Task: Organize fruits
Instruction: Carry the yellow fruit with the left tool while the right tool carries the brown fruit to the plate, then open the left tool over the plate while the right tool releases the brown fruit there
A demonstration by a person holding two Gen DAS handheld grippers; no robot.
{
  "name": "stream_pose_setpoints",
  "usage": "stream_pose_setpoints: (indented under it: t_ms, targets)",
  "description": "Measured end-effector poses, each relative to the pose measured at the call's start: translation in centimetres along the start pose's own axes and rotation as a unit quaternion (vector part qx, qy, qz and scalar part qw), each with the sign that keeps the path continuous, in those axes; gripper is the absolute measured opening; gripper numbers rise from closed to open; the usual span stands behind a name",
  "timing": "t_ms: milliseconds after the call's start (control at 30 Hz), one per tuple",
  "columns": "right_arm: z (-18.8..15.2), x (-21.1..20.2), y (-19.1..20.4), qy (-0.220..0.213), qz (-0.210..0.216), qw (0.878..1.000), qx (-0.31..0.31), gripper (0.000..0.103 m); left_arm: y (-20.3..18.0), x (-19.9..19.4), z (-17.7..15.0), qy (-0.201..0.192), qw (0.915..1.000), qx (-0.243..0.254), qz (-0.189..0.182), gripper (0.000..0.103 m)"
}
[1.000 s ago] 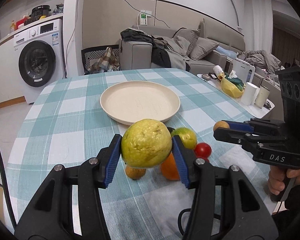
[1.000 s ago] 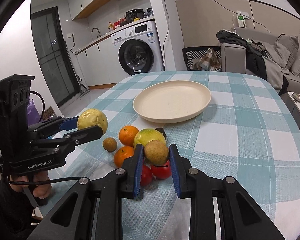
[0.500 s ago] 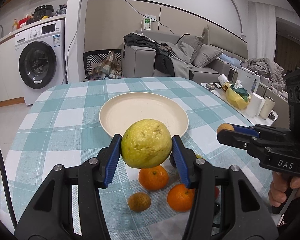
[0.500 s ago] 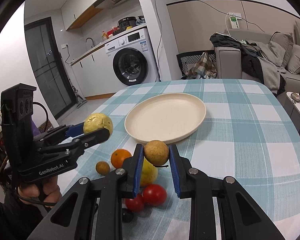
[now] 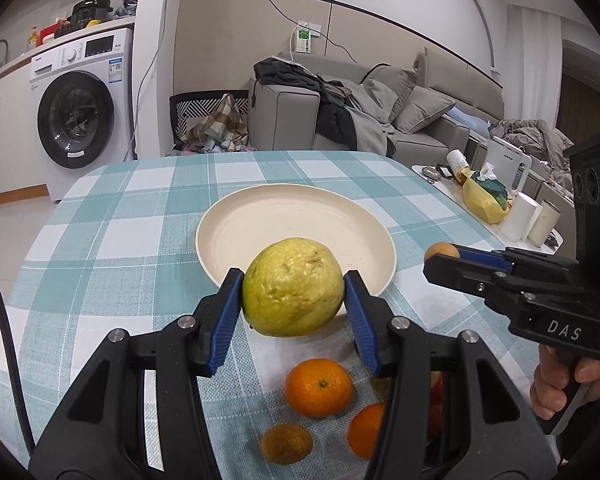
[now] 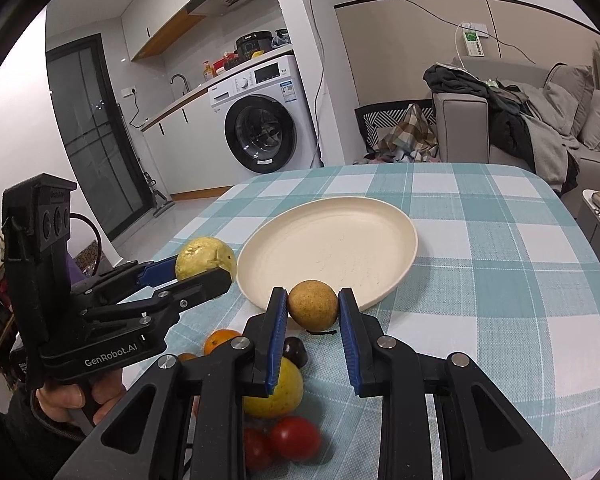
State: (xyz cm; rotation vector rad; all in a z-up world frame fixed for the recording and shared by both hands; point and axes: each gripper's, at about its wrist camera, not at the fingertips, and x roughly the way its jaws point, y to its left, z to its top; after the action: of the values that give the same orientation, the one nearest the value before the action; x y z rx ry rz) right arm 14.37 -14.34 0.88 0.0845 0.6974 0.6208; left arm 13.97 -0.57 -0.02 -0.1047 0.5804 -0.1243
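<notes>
My left gripper (image 5: 294,290) is shut on a large yellow-green fruit (image 5: 294,286), held above the near rim of the cream plate (image 5: 296,220). My right gripper (image 6: 313,308) is shut on a small brown round fruit (image 6: 313,304), just short of the plate (image 6: 328,240) at its near edge. Each gripper shows in the other's view: the left one (image 6: 204,268) with its yellow-green fruit (image 6: 206,258), the right one (image 5: 440,258) with its brown fruit (image 5: 442,250). On the cloth below lie two oranges (image 5: 319,386), a small brown fruit (image 5: 286,442), a yellow fruit (image 6: 278,392), a dark plum (image 6: 294,352) and tomatoes (image 6: 296,438).
The table wears a teal and white checked cloth (image 5: 112,240). A side table with a yellow bag (image 5: 482,198), a kettle and cups stands to the right. A washing machine (image 6: 264,120), a sofa with clothes (image 5: 340,112) and a basket lie beyond the table.
Both grippers have carried their fruits forward from over the fruit pile to the near edge of the plate. The loose fruits now lie below and behind the fingers.
</notes>
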Motion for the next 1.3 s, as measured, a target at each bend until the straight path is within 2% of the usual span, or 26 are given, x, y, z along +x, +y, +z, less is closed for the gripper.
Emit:
stream_pose_setpoints:
  t_ms: [600, 1300]
  targets:
    - [1.5, 4.3, -2.4, 0.025, 0.015, 0.999, 0.017, 0.027, 0.3, 4.2, 1.2, 0.023, 0.9997, -0.011, -0.001, 0.048]
    - [1.3, 5.9, -2.6, 0.053, 0.016, 0.998, 0.027, 0.027, -0.2, 6.2, 0.9, 0.052, 0.9987, 0.004, 0.0, 0.048]
